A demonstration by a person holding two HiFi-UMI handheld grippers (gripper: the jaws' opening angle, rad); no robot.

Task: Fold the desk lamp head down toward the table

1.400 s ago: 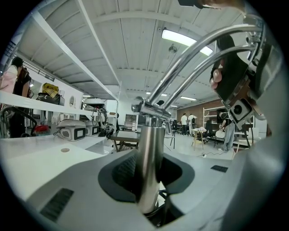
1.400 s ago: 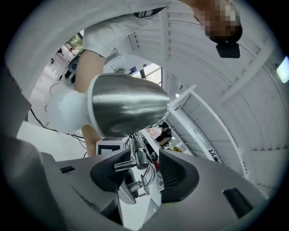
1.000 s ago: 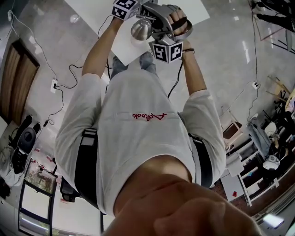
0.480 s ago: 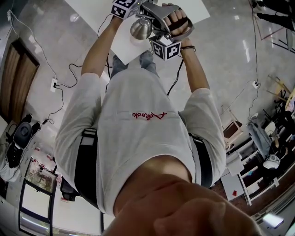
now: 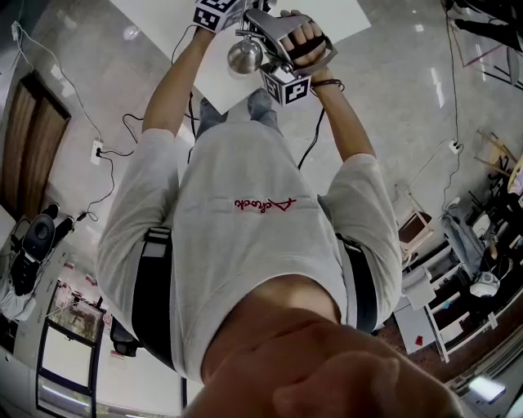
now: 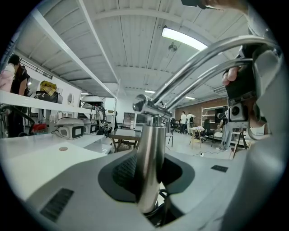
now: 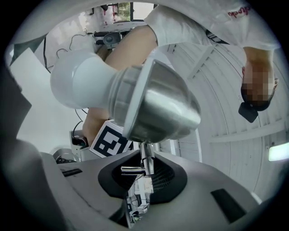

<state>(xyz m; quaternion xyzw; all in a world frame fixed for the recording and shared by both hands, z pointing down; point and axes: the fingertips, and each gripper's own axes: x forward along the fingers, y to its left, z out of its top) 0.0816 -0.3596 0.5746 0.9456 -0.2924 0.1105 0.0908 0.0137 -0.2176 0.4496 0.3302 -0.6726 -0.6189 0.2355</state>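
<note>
Presently, items on hand, counted.

One desk lamp (image 6: 146, 104), chrome, standing over the near corner of the white desk (image 5: 343, 16). Its parts:
- one upright post (image 6: 150, 153);
- two arm rods (image 6: 168, 94), side by side, rising from the joint atop the post and curving away to the right;
- one lamp head (image 5: 244, 55), a chrome cone raised above the desk;
- one white bulb (image 7: 79, 83) projecting from the cone's mouth;
- one thin neck (image 7: 146, 162) behind the cone.

Two tongs.
- The left tongs (image 6: 150, 176) are clamped on the post, low down, with the post upright between the pads.
- The right tongs (image 7: 144, 173) have just been closing. The neck stands between the jaws and they hold it, just behind the cone.

Two marker cubes, one on each of the tongs: left cube (image 5: 217, 11) and right cube (image 5: 285, 85). The lamp head lies between them in the head view.

Two hands, brought close together above the desk's near corner. Both arms reach forward from the shoulders, elbows nearly straight.
- The right hand (image 5: 309, 39) has its fingers wrapped round the handle of its tongs, knuckles toward the head camera.
- The left hand is mostly cut off by the top edge of the head view; only its forearm (image 5: 172, 90) shows clearly.

One desk. One person (image 5: 253, 237), in a white shirt.
</note>
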